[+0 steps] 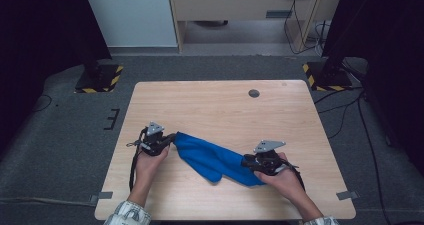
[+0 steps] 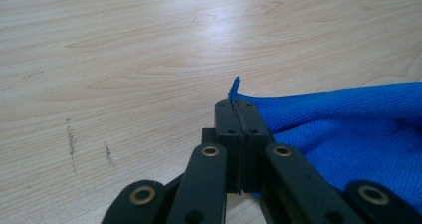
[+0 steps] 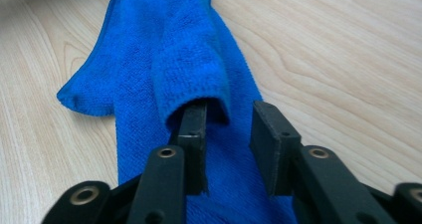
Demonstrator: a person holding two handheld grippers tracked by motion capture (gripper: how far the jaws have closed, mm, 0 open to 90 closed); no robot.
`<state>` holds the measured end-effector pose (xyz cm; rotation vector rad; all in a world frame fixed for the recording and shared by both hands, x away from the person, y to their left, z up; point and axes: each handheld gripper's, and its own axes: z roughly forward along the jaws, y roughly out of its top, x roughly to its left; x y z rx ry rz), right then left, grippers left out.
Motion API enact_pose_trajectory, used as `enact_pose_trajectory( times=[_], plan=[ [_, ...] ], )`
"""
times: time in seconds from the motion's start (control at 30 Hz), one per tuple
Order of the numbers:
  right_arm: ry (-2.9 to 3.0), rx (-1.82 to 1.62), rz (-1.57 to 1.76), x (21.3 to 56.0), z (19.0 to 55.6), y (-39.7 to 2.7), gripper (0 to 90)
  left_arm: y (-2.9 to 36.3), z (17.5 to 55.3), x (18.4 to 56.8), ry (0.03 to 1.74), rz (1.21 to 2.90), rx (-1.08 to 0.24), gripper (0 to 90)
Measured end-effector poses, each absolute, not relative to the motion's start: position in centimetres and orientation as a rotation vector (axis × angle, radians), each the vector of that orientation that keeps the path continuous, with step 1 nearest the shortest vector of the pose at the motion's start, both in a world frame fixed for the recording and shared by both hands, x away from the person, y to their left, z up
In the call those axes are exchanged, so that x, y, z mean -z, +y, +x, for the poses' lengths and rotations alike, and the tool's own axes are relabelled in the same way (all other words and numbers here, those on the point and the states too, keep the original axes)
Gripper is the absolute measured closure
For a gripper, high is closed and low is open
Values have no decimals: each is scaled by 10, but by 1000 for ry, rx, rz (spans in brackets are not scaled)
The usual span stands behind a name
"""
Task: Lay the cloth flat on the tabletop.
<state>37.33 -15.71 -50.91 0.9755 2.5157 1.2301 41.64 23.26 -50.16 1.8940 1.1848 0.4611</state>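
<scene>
Cloth [image 1: 215, 160] of bright blue terry lies bunched in a long, loose band on the table [image 1: 225, 105], nearer the person's edge than the round hole [image 1: 254, 93] at the far side, and runs slantwise between the two grippers. Its pile is soft and napped, with a stitched hem along the edges; one corner sticks out toward the table's near edge, and a thick fold is rolled over along the band. At the cloth's left end the left gripper [image 1: 172, 136] is clenched on a corner: in the left gripper view the jaws meet flat with a thin blue tip [image 2: 234, 87] poking out beyond them. At the cloth's right end the right gripper [image 1: 245, 161] stands with a gap between its jaws; in the right gripper view the rolled fold [image 3: 191, 59] drapes over the tip of one jaw while the other jaw is bare above flat cloth, so nothing is pinched there
</scene>
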Motion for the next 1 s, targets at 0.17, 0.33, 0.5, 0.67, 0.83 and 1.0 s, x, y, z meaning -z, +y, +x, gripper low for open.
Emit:
enact_pose_trajectory(
  times=[0.17,0.33,0.5,0.67,0.83,1.0],
  plan=[
    [2528,-1211,972,512,379,-152,724,232,416,501,1183,1891,-457,898],
    [2516,-1230,957,509,389,-149,878,232,417,502,1181,1896,-454,897],
    [2476,-1237,949,501,396,-149,889,231,417,502,1179,1895,-455,897],
    [2420,-1263,957,486,403,-152,890,231,416,500,1175,1886,-457,898],
    [2381,-1259,936,473,407,-156,890,230,415,497,1160,1875,-462,899],
    [2355,-1258,937,467,409,-162,890,229,414,491,1145,1845,-460,899]
  ],
)
